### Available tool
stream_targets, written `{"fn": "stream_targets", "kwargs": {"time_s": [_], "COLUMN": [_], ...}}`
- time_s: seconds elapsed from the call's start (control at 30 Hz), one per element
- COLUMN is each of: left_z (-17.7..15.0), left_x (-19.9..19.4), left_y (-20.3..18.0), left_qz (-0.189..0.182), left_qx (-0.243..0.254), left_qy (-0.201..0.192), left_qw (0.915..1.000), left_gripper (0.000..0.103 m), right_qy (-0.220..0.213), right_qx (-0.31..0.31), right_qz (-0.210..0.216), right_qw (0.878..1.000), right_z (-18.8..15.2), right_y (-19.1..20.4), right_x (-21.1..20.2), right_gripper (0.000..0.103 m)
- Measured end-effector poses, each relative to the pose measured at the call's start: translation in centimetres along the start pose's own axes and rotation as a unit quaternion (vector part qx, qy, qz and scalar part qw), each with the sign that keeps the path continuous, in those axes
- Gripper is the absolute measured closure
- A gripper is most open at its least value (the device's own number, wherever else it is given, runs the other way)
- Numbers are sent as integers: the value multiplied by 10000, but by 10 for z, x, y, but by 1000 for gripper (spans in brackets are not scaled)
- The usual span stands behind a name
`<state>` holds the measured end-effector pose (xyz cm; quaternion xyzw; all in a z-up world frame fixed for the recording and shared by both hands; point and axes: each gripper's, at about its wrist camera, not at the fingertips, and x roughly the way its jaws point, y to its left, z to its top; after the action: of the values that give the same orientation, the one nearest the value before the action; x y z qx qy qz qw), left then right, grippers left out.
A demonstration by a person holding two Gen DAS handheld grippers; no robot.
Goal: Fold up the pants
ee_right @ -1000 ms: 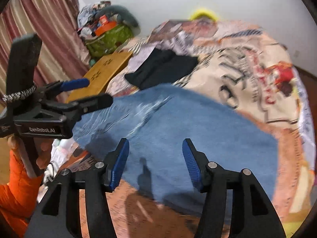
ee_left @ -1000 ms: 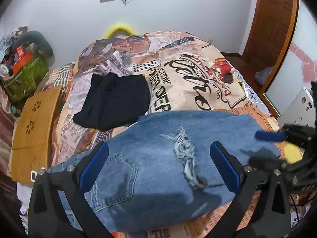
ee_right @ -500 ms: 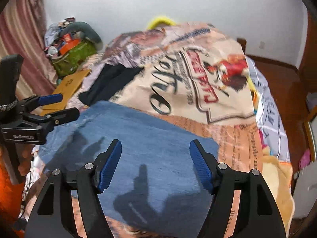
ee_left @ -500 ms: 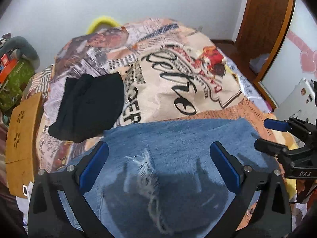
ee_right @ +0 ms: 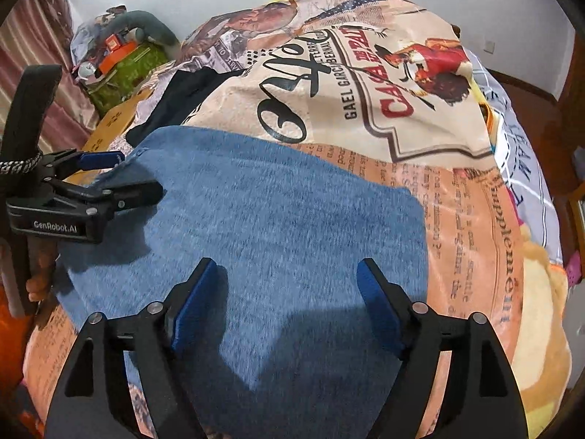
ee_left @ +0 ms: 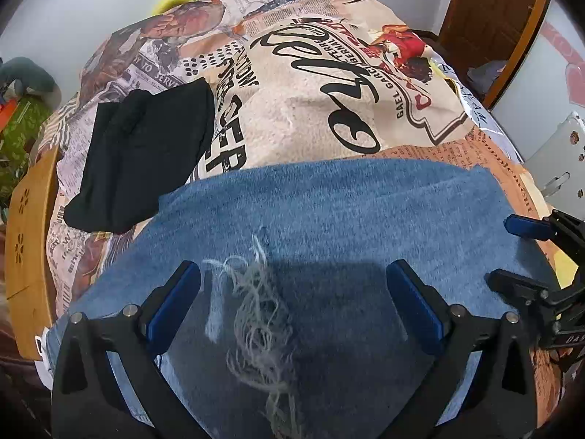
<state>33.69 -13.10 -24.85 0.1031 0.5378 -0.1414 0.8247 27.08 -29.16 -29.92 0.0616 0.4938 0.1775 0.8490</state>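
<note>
Folded blue denim jeans [ee_left: 329, 219] lie across the lower middle of the frame on a printed newspaper-pattern bedspread [ee_left: 310, 109]. A folded black garment [ee_left: 142, 153] lies on the bedspread at upper left of the jeans. A perforated wooden board [ee_left: 29, 241], possibly a tray, sits at the far left edge.

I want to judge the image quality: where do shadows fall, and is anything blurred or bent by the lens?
Left wrist view: the left gripper casts a dark shadow on the blue denim jeans; the frayed rip looks slightly smeared. Right wrist view: the right gripper shadows the denim; fisheye bulges the newspaper-print blanket; corners are black.
</note>
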Motion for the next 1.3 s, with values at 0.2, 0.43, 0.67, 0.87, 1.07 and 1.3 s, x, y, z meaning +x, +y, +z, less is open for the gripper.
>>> {"fn": "stream_targets", "kwargs": {"time_s": [0.2,0.43,0.67,0.87,1.07,1.3], "left_z": [-19,-40,-64,-76,-96,-137], "left_x": [-14,-30,-49,-77,-109,-129], "left_y": [1,8,20,51,95,155], "left_qz": [64,104,119,98,431,793], "left_qx": [-8,-117,-143,-613,-1151,-1867], "left_qy": [-177,-311,-335,-563,-1026,-1232], "left_qw": [9998,9994,9993,9965,9871,9714], "left_gripper": [0,0,0,0,0,0], "right_qy": [-30,-70,-83,-76,-412,-545], "right_qx": [80,131,169,135,-212,-597], "right_qz": [-94,-311,-624,-590,-480,-240], "right_qw": [9999,9994,9979,9981,9978,9964], "right_z": [-14,-26,-28,-19,-2,14], "right_y": [0,4,9,19,52,96], "right_x": [-9,-20,-26,-32,-45,-35], "right_gripper": [25,23,21,20,20,19]}}
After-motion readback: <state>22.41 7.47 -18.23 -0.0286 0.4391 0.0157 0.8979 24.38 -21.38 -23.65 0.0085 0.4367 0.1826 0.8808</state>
